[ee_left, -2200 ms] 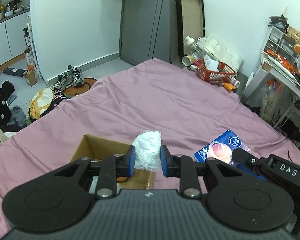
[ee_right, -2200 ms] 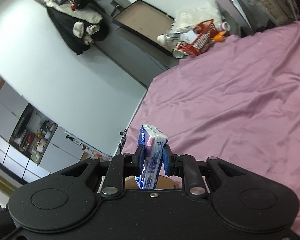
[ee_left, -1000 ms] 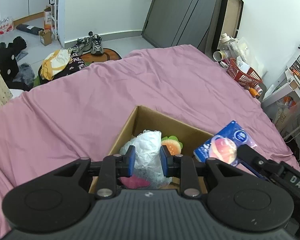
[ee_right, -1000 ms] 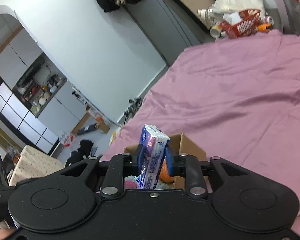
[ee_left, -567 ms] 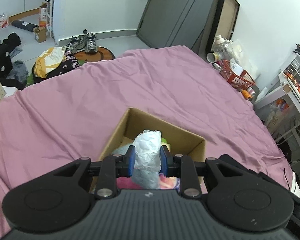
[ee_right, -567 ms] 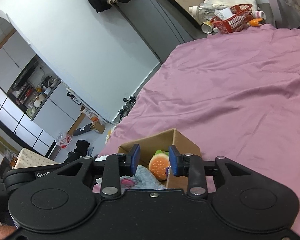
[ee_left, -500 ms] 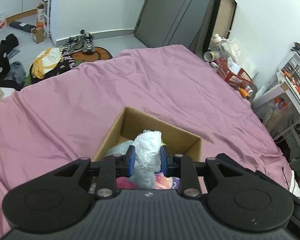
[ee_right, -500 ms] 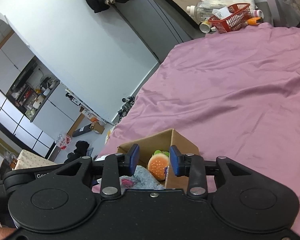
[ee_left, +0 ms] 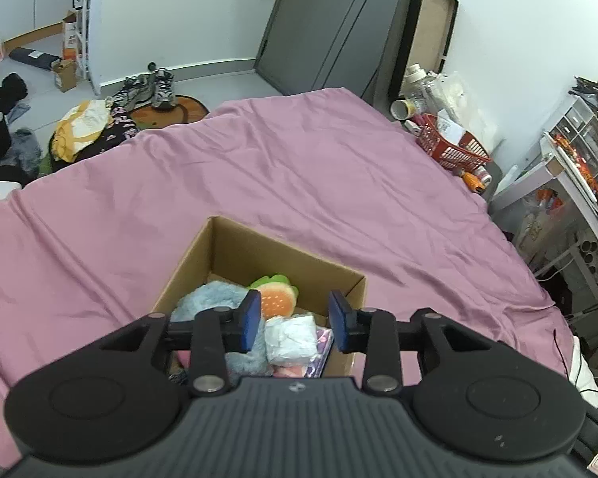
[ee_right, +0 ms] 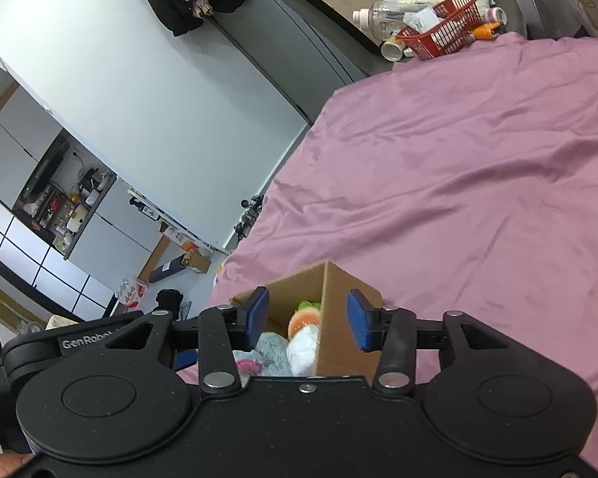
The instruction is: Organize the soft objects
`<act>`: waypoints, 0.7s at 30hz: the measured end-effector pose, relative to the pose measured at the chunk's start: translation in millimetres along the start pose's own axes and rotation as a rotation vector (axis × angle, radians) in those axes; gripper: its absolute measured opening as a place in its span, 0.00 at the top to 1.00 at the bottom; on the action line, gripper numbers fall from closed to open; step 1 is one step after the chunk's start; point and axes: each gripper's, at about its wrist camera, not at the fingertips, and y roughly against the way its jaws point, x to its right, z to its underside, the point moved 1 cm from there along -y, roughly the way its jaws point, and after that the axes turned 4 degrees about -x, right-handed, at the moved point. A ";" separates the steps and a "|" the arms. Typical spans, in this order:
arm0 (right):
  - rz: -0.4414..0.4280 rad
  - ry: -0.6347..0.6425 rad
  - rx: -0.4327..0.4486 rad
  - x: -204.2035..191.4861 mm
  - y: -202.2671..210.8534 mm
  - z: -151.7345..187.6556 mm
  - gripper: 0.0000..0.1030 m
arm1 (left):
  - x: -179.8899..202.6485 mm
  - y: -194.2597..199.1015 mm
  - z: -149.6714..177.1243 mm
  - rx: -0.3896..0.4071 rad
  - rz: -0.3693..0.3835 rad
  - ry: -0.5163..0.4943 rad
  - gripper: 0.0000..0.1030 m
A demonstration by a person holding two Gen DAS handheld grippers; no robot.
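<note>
An open cardboard box (ee_left: 227,239) sits on the pink bedsheet (ee_left: 299,183). Inside it lie a burger plush (ee_left: 277,300), a grey-blue fluffy toy (ee_left: 203,302), a white crumpled bag (ee_left: 291,338) and a purple tissue pack (ee_left: 323,344). My left gripper (ee_left: 294,320) is open and empty just above the box, over the white bag. My right gripper (ee_right: 307,320) is open and empty above the same box (ee_right: 339,302); the burger plush (ee_right: 305,318), white bag (ee_right: 303,346) and grey toy (ee_right: 263,352) show between its fingers.
A red basket (ee_left: 452,147) with bottles and a cup stands past the bed's far right corner. Shelves and a desk (ee_left: 570,183) line the right side. Shoes and clothes (ee_left: 99,119) lie on the floor to the left. The left gripper's body (ee_right: 83,342) shows at the right view's lower left.
My left gripper has opened and let the white bag drop into the box. My right gripper, which dropped the tissue pack into the box a moment earlier, has opened a little wider.
</note>
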 end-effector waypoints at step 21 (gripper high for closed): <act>0.070 0.073 -0.029 -21.6 65.6 11.3 0.09 | 8.4 41.0 30.8 -0.075 -0.084 -0.090 0.34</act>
